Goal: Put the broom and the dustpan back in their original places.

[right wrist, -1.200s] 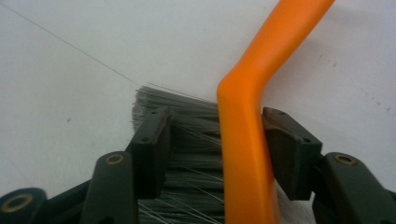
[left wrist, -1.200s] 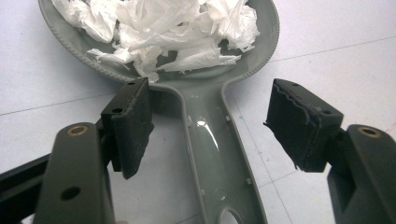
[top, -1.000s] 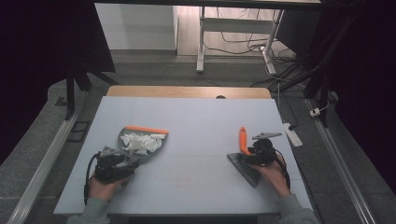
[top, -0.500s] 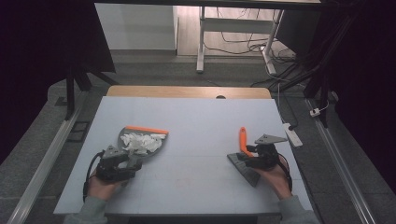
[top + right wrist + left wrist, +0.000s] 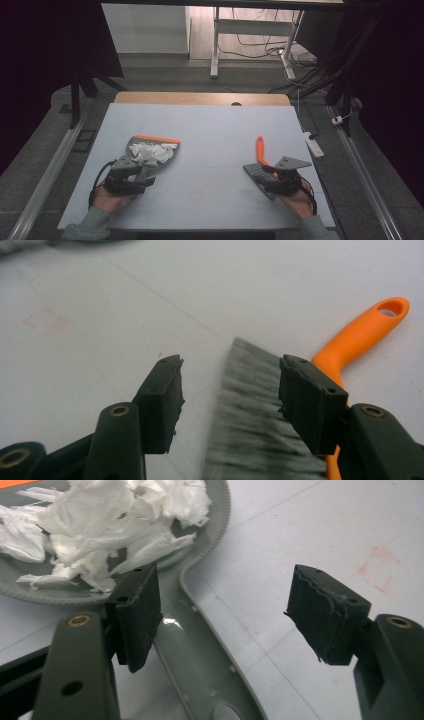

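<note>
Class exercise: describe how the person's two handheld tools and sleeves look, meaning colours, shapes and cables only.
Both tools, left tool and right tool, are black with two blocky, rough-faced pads on arms with brass-coloured rivets. Black cables loop behind each; the right carries a grey triangular plate. Sleeves are grey-green.

From my left gripper view, the dustpan [image 5: 200,660] runs off the top, left and bottom edges, so I can't see its whole outline, and the shredded paper [image 5: 105,525] is cut at the top and left. In my right gripper view the brush [image 5: 260,415] bristles are blurred and leave the frame at the bottom; its orange handle's lower part sits behind the right-hand jaw. In the high view, both forearms are cut off by the bottom edge.
</note>
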Demonstrator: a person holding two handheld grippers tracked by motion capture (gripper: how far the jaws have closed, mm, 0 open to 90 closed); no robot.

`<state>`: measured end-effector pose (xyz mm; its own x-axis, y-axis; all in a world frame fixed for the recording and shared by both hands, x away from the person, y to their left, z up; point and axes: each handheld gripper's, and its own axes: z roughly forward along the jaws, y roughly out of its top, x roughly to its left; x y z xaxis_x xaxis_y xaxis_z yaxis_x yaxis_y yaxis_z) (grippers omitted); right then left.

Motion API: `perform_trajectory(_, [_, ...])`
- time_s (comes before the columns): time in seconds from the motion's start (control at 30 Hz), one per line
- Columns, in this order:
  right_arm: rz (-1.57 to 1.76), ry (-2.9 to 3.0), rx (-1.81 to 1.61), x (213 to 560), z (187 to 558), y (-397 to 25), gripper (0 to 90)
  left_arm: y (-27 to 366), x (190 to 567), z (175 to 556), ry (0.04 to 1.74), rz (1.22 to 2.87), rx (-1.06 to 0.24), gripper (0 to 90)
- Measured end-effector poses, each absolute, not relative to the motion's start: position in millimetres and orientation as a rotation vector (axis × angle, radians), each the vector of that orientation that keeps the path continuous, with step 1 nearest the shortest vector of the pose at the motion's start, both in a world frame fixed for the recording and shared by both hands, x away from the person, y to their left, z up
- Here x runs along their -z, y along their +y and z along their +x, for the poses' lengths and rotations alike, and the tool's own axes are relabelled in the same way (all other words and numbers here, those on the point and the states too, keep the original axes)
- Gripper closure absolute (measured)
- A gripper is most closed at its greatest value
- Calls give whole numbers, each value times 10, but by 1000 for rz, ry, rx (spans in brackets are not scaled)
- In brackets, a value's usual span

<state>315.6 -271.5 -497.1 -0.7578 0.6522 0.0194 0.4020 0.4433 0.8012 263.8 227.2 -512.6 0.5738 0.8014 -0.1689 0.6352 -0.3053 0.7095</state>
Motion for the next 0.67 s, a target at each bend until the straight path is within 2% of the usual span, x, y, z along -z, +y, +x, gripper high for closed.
perform_trajectory(0.67, [835,2396,-1268,4958,3045,-2761,429,2259,5119,2555,1144,2042,-264,296])
